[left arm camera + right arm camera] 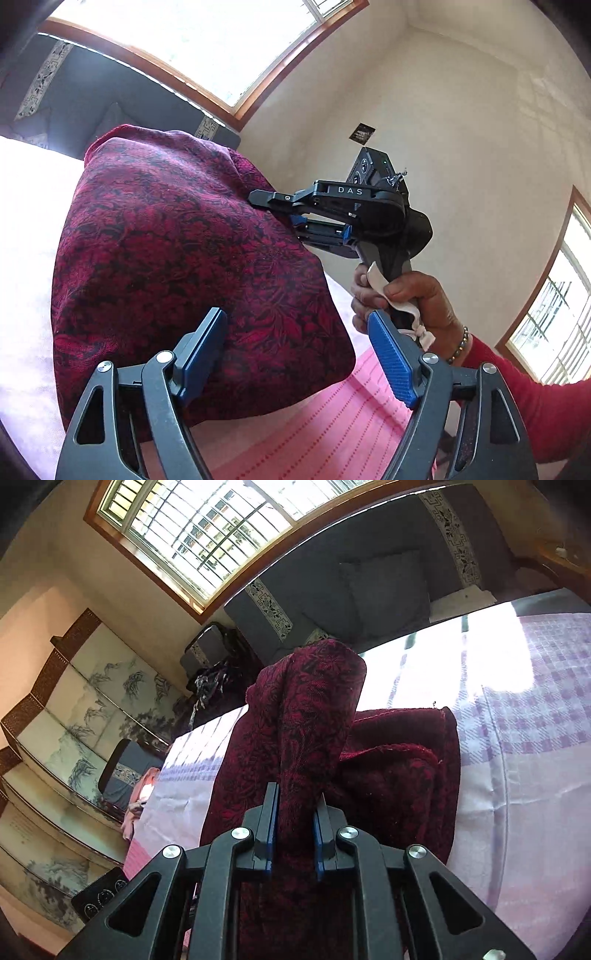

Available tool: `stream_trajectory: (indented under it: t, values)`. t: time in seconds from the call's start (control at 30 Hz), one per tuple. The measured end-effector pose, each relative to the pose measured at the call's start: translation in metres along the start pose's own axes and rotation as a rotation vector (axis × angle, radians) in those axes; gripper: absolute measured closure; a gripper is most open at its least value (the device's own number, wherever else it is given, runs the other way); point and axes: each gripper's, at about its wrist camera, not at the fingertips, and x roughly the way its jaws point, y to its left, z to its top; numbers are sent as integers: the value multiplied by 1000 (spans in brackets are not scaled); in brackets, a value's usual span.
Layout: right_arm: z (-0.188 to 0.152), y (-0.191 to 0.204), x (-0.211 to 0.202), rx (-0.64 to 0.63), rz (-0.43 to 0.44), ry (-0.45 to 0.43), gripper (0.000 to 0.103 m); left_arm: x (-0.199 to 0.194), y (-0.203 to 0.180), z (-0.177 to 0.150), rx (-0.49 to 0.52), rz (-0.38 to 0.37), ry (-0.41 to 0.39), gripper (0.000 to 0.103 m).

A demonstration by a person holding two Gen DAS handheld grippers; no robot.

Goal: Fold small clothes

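1. Left wrist view only: the right gripper (pixel 291 212) seen from the side at frame centre, its handle in a person's hand (pixel 402 306) with a beaded bracelet and red sleeve (pixel 535 398) at lower right. Its tips are buried in the cloth's right edge.
2. Right wrist view only: the jaws clenched on a bunched fold of the maroon patterned cloth (pixel 314 716), which rises in a column up the frame centre; the rest lies heaped behind on a checked lilac bedsheet (pixel 535 738). A painted folding screen (pixel 74 720) stands at left.
3. Left gripper (pixel 299 354): jaws released, spread wide at the lower frame; the cloth (pixel 177 258) lies between them, pads not pressing it.
4. Bare sheet lies to the right of the heap in the right wrist view; pink striped fabric (pixel 332 417) shows under the cloth's lower edge.
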Motion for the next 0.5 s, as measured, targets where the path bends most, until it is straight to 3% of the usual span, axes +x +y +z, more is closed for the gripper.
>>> stream_trajectory:
  t: [0.13,0.23,0.33,0.5]
  values:
    - [6,-15,2,-41,-96,26,92,6,4,-3,-25,6,49,22]
    - [-16,-44,-7,44,-86,19,93,14,7,-1,-42,-6,94,14]
    - [-40,-61,-11,98,-98,10,95,15,12,0,-67,-8,102,14]
    - [-48,-67,-42,222,89,-116,90,16,14,4,-71,-8,101,14]
